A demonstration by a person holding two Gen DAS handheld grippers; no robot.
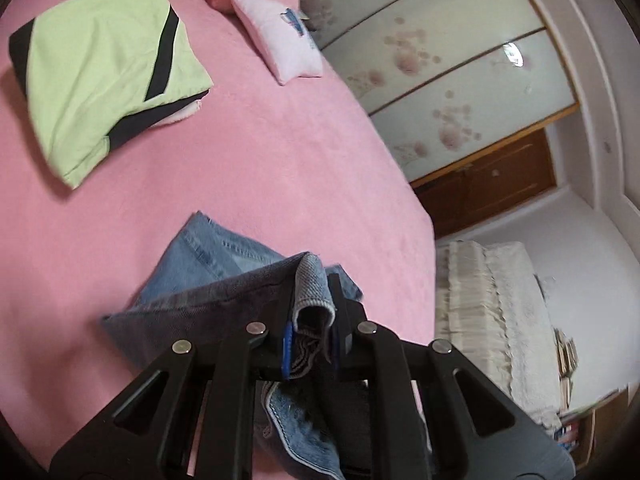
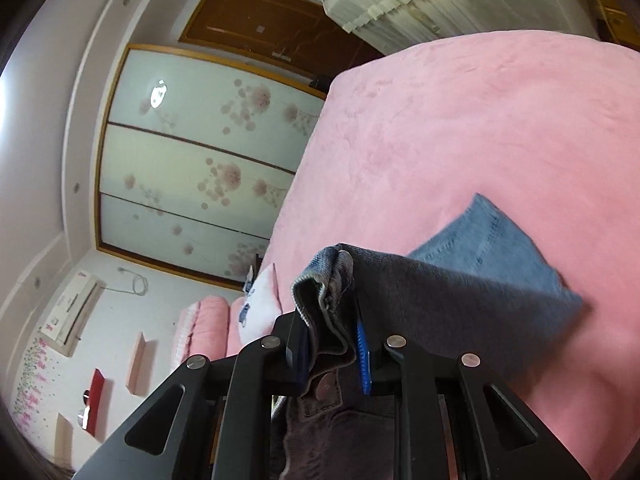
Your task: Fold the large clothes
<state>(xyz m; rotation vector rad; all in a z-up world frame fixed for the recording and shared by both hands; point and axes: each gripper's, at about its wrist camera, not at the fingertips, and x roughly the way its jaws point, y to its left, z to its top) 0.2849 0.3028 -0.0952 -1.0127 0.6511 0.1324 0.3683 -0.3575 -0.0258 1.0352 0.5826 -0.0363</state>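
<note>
Left wrist view: the left gripper point(image 1: 312, 316) is clenching a bunched edge of the jeans point(image 1: 208, 264); the right gripper point(image 2: 328, 320) is pinching another, the denim hanging over the pink bed point(image 2: 460, 128) near its corner.

Soft, even daylight — slight motion blur, heavy fisheye warp.
</note>
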